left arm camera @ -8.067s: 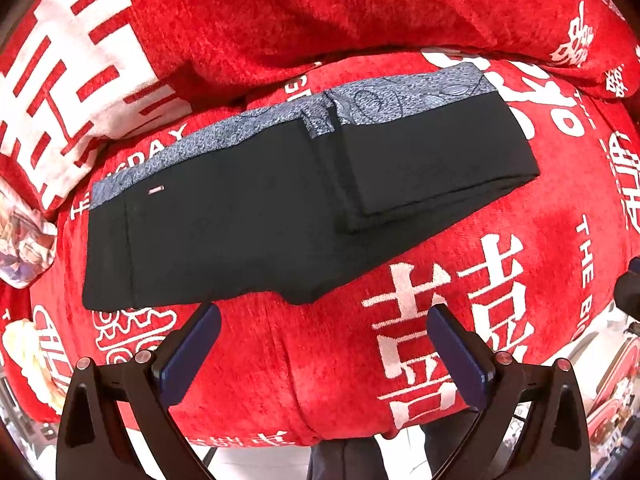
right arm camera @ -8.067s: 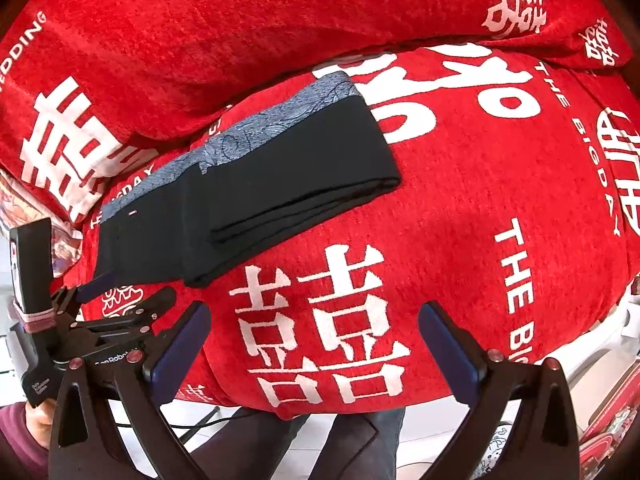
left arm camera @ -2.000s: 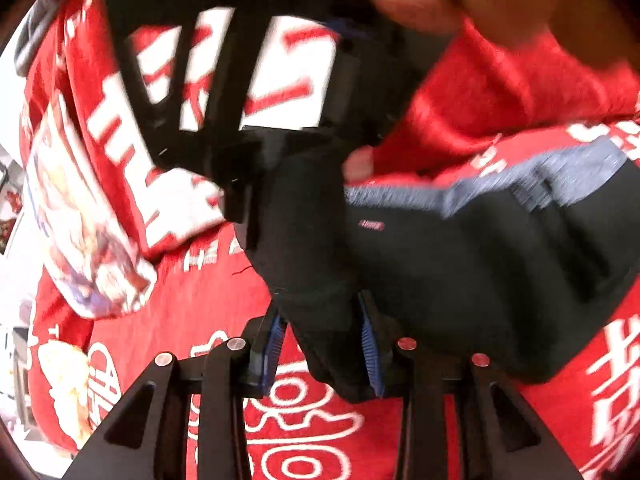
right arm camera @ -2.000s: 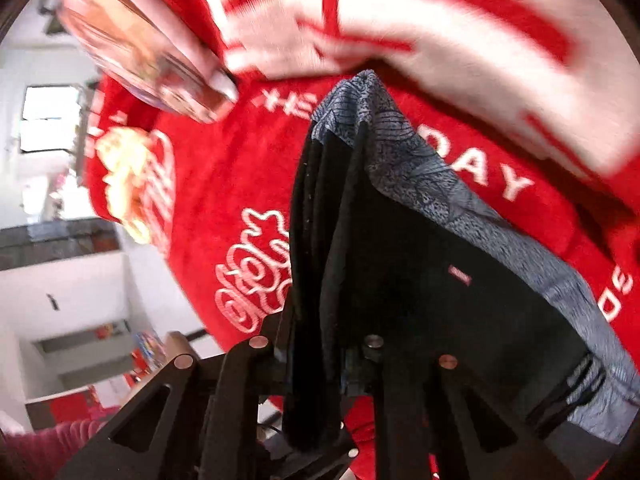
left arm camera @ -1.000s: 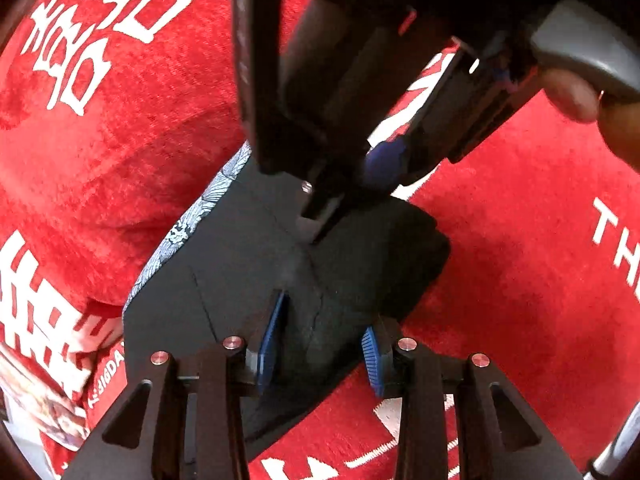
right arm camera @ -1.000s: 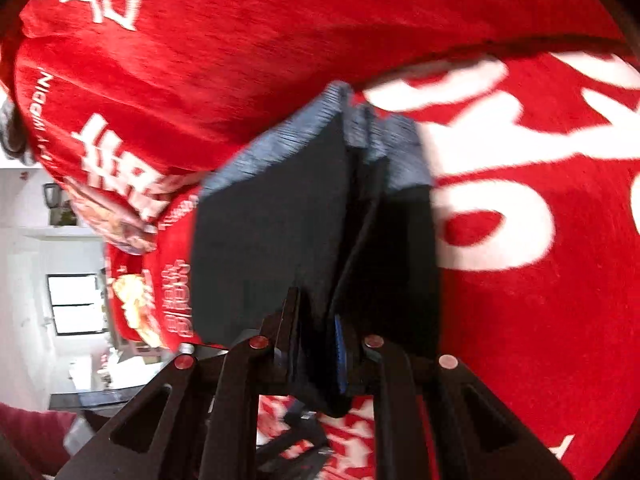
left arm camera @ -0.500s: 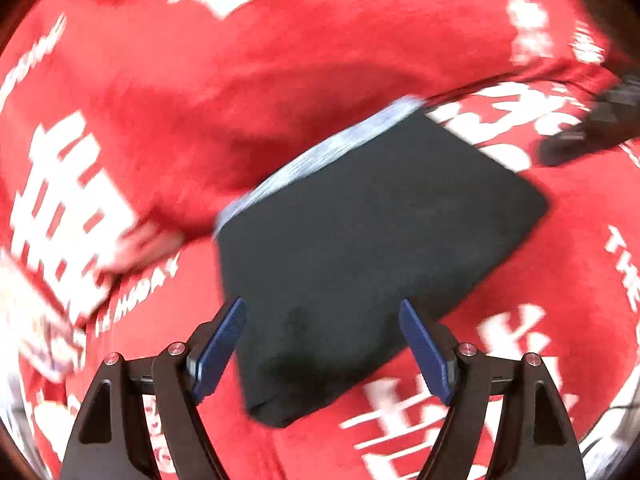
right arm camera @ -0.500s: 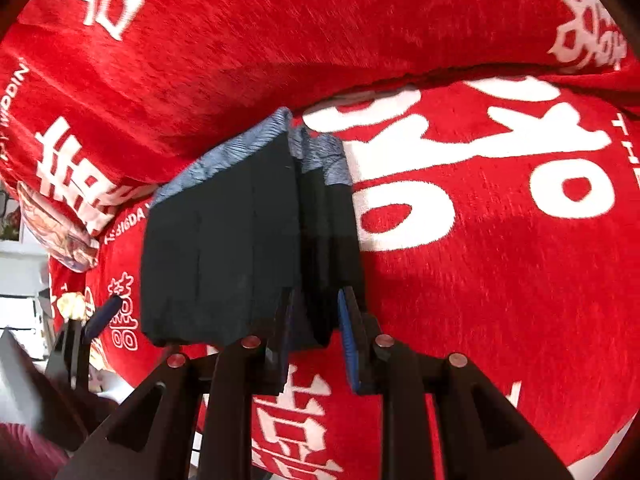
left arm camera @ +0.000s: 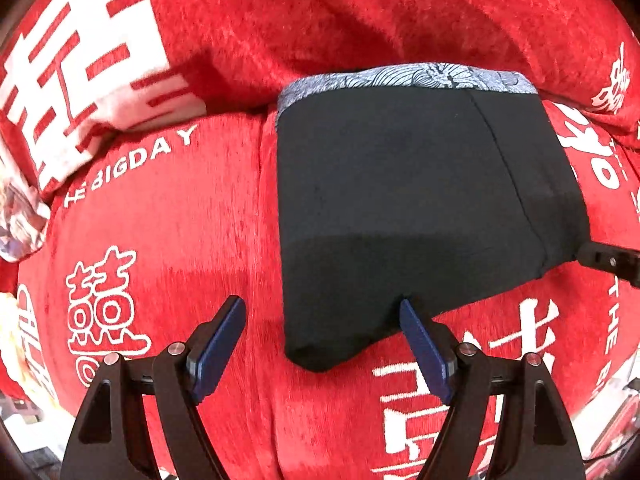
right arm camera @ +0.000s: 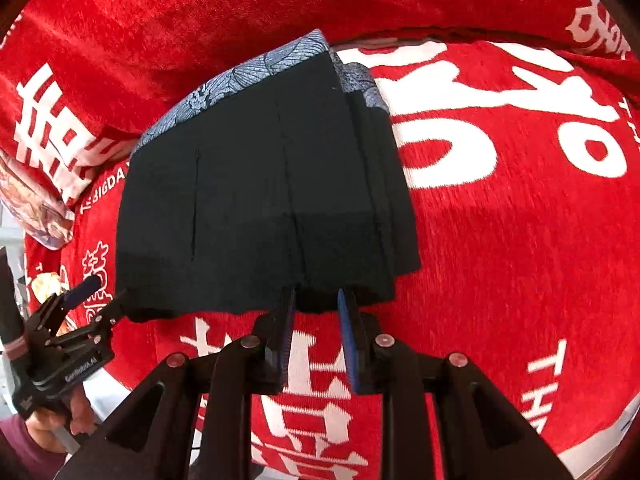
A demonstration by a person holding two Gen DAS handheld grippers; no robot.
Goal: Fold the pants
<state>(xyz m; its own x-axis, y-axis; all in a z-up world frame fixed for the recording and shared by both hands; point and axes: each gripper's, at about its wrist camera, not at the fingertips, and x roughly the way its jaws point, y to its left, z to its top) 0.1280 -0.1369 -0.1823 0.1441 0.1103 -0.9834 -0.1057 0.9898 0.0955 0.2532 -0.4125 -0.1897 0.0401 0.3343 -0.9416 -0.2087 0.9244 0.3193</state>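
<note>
A red cover (left arm camera: 168, 216) with white lettering spreads across the whole scene, and the black pants (left arm camera: 400, 200), folded into a compact block with a grey patterned waistband (left arm camera: 400, 76) at the far edge, lie flat on it. The left hand-held gripper (left arm camera: 320, 340) has just opened wide and holds nothing, hovering at the pants' near left corner. The right hand-held gripper (right arm camera: 316, 328) has eased slightly apart just off their near edge, gripping nothing

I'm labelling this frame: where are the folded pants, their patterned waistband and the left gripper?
folded pants (left arm camera: 400, 200), left wrist view, black top panel.
patterned waistband (left arm camera: 400, 78), left wrist view, band's middle.
left gripper (left arm camera: 322, 344), left wrist view, between its fingertips.
</note>
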